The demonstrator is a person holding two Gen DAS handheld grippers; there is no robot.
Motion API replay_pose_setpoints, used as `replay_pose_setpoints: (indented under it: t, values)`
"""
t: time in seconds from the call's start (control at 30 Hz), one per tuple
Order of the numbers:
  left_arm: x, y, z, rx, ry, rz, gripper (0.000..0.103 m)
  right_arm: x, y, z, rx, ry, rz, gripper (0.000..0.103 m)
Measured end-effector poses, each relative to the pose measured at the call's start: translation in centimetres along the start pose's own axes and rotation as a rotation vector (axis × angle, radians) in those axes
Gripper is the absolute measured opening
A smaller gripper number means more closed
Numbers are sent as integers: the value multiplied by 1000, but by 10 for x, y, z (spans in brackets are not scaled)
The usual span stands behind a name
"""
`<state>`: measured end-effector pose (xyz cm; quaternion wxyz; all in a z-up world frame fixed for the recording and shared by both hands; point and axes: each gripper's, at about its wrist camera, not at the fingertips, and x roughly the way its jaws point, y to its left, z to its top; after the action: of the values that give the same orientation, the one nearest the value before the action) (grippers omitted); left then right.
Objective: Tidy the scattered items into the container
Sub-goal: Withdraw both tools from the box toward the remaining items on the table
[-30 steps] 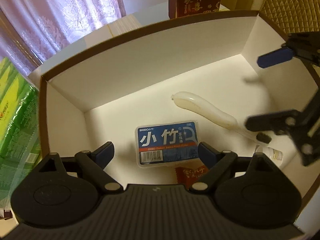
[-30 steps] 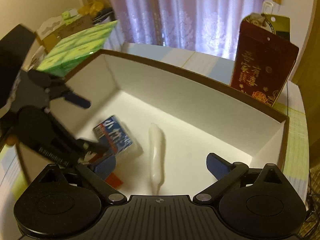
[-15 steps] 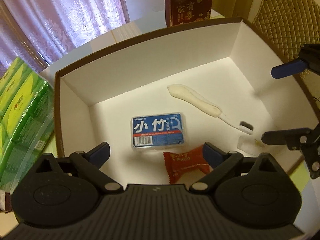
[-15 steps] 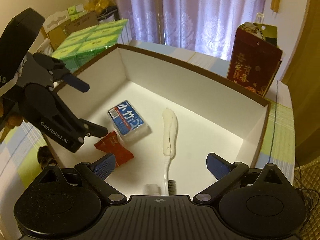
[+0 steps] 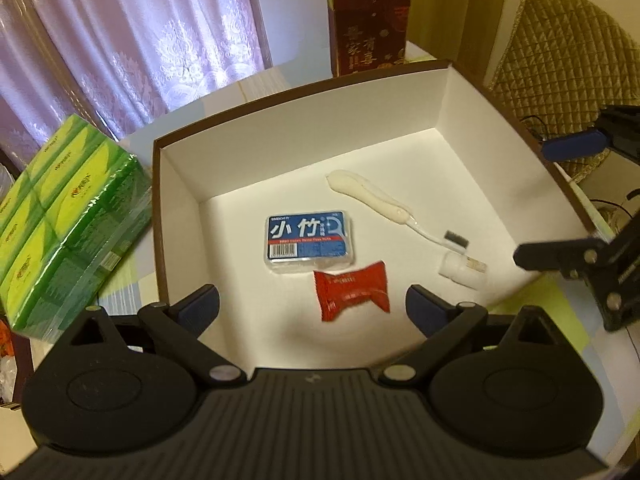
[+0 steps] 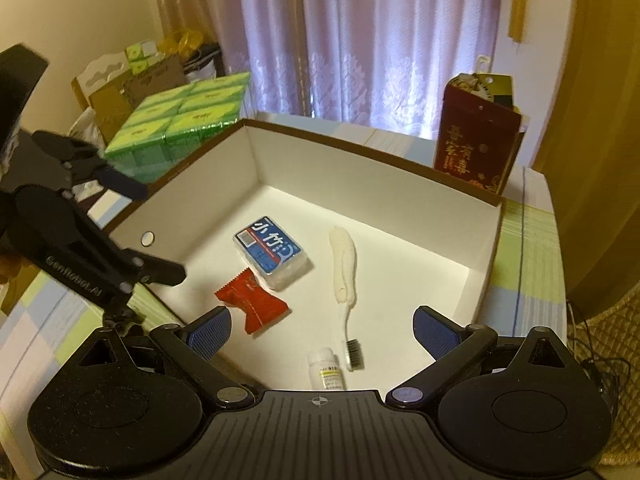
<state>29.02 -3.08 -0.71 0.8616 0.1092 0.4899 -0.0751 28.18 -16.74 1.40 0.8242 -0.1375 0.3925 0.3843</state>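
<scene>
Box (image 5: 440, 100) on the bench is holding all four items: floss case (image 5: 308, 238) at its middle, candy (image 5: 352, 296), toothbrush (image 5: 384, 204) and small bottle (image 5: 460, 272) beside it. Left claw (image 5: 312, 306) and right claw (image 6: 322, 326) are hovering above, both gaping and carrying nothing. Judging so, tidying is nearly finishing; next calls for checking for strays outside the box.

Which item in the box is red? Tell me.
The candy packet, a crinkled red wrapper lying by the blue floss case. The toothbrush and small bottle are white.
</scene>
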Motion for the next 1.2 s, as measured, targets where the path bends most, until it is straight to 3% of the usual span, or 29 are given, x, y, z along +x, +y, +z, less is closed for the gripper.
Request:
replay_pose_setpoints:
  t: [0.37, 0.63, 1.2]
  values:
    - [-53, -11, -43, 5, -58, -6, 98, -44, 36, -24, 42, -74, -26, 102]
    - [-82, -10, -87, -13, -79, -13, 98, -74, 64, -60, 83, -112, -51, 102]
    - [-80, -41, -184, -25, -32, -71, 98, -71, 100, -159, 242, -9, -69, 102]
